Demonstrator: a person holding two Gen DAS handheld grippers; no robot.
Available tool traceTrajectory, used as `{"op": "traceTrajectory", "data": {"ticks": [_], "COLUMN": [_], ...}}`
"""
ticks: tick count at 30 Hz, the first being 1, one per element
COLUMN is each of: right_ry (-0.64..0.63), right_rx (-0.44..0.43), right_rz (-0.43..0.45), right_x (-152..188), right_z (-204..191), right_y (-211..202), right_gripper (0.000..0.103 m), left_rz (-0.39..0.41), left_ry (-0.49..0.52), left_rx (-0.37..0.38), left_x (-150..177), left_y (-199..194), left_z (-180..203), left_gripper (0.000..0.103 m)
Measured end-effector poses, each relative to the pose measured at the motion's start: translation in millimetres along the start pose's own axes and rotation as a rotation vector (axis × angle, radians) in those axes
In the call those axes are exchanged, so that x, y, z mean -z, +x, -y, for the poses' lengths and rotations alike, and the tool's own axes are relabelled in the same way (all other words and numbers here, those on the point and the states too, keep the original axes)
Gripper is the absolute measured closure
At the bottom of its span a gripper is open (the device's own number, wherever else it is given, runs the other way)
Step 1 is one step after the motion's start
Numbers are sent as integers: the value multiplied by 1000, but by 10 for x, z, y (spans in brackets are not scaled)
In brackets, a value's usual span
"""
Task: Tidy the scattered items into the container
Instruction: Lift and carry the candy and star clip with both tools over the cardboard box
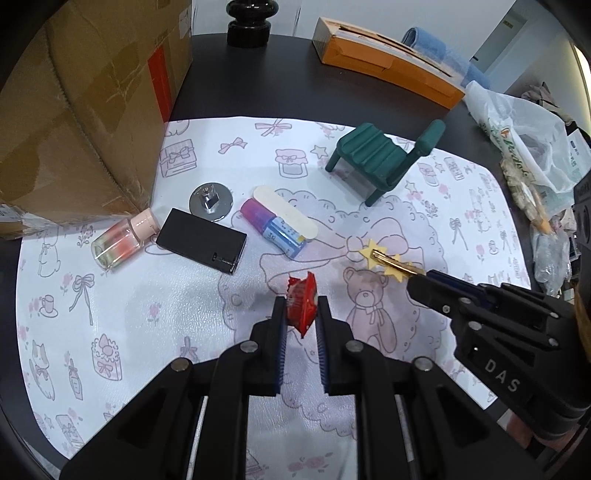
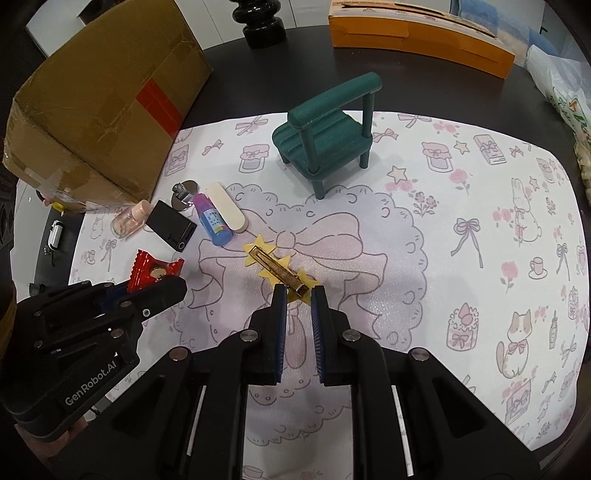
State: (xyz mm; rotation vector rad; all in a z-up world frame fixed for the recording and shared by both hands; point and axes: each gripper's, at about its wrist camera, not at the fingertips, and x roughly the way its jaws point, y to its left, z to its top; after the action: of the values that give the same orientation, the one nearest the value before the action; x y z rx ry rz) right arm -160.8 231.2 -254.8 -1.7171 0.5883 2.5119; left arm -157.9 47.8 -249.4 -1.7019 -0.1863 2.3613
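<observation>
Left hand-held gripper (image 1: 301, 308) pinches a crinkled red foil candy wrapper (image 1: 303, 304); right hand-held gripper (image 2: 298, 295) grasps the gold star-studded hair clip (image 2: 277, 267), both well short of the taped brown cardboard box (image 2: 99, 107), probably the container.

Dark round-ish table (image 2: 229, 74) with a pale printed mat (image 2: 461, 258) spread flat over the middle. Directly on the bare tabletop: taped cardboard box (image 2: 103, 122) at back left with a corner over the mat edge, black turned base (image 2: 263, 27) at the back, orange carton (image 2: 421, 40) back right, white plastic bag (image 1: 517, 125) at the right rim, small silver gadget (image 2: 55, 234) far left
</observation>
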Motion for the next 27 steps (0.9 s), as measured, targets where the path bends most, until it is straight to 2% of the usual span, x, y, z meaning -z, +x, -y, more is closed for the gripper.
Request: {"op": "traceTrajectory", "data": {"ticks": [8,19,27], "right_ry": [11,15,4], "right_rx": [14,13,17], "right_rz": [51,159,201], "right_x": [58,117,101], "right_z": [-27,-190,-349], "right_y": [-352,-1122,-1460], "right_gripper": [90,90,90], "left_rz": [46,120,180], "left_ry": [12,40,44], "left_rx": [-2,5,10], "left_x": [16,62,40], "left_y": [-324,-953,-1342], "left_z": [91,279,336], "left_gripper": [88,88,88]}}
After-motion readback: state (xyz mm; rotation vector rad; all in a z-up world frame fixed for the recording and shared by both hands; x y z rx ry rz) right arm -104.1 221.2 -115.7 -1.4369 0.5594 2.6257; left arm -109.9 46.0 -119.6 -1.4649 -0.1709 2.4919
